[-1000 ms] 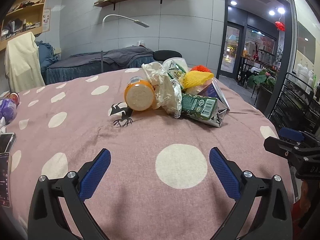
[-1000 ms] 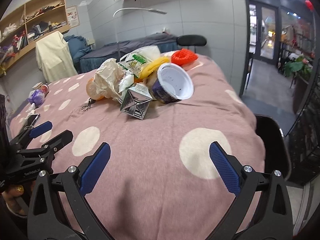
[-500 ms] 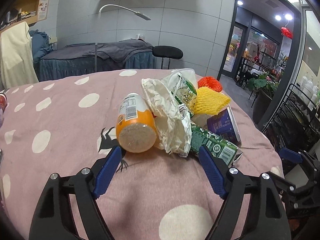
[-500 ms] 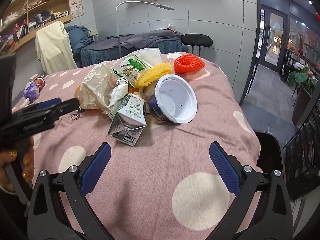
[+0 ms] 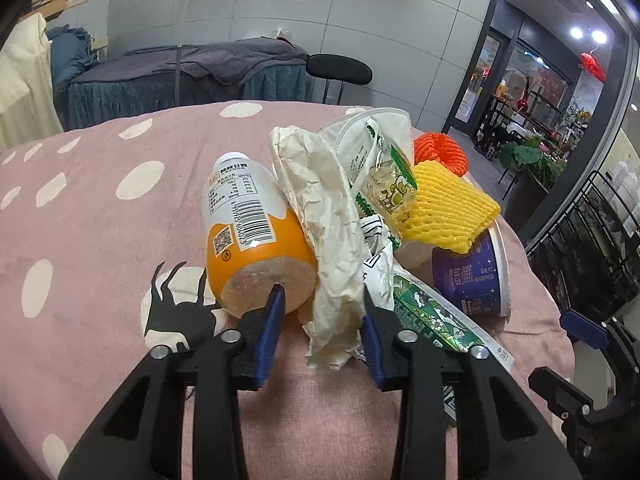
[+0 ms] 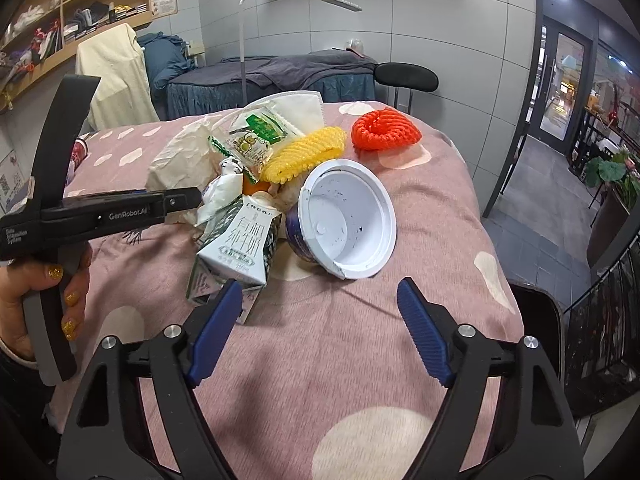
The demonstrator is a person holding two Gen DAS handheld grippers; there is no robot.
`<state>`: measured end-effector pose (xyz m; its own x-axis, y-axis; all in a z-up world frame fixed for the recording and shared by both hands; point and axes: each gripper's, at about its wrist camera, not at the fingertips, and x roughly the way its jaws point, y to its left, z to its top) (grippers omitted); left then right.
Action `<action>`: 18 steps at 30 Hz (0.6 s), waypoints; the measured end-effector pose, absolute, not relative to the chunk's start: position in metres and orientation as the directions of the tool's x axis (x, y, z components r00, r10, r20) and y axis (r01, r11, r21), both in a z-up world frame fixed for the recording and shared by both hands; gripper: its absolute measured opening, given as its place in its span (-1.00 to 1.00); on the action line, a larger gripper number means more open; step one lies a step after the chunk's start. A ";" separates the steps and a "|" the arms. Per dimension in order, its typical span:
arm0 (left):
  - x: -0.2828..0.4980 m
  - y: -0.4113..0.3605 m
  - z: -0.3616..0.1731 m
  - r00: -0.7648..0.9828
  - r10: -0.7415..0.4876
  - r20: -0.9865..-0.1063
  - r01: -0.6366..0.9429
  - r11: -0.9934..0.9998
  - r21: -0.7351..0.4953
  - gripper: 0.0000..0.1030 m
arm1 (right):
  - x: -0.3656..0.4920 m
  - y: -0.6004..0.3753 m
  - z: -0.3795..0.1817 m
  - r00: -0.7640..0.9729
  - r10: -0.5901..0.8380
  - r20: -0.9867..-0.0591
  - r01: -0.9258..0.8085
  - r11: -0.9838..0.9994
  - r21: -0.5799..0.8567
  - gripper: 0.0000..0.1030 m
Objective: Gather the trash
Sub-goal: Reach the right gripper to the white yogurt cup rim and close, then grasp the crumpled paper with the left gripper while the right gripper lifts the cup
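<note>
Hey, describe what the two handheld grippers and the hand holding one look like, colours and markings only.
Both grippers are matte black with ribbed blue fingers and silver screws at the joints. The left gripper shows, in the right wrist view, white "GenRobot.AI" lettering along its side and a grey handle. The hand gripping it has glittery gold nail polish. The right gripper has the same design. No cables are visible.

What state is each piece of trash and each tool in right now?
Left tool: partly closed around the crumpled paper wrapper.
Right tool: open, empty.
Orange bottle: lying on its side.
Milk carton: crushed, tipped over.
Purple cup: empty, on its side.
Yellow foam net: atop the pile.
Red foam net: apart, on the cloth.
</note>
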<state>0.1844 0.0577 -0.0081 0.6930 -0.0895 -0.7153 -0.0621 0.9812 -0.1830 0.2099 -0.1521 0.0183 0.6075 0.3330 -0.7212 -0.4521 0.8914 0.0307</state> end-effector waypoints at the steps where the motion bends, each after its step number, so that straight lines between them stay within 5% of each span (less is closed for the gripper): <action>1: 0.183 0.058 -0.009 0.691 -0.093 -0.717 -0.062 0.980 -0.187 -0.64 | 0.215 -0.151 0.018 0.600 0.336 -0.726 -0.458 0.889 0.033 0.36; 18: 0.149 0.063 0.015 0.758 -0.119 -0.641 -0.030 0.976 -0.216 -0.70 | 0.285 -0.114 -0.004 0.466 0.339 -0.817 -0.549 0.835 0.033 -0.74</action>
<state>0.1489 0.0628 0.0145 0.7584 -0.1188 -0.6409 -0.0296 0.9760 -0.2159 0.2847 -0.1145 -0.0044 0.4664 0.3389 -0.8170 -0.5491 0.8351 0.0329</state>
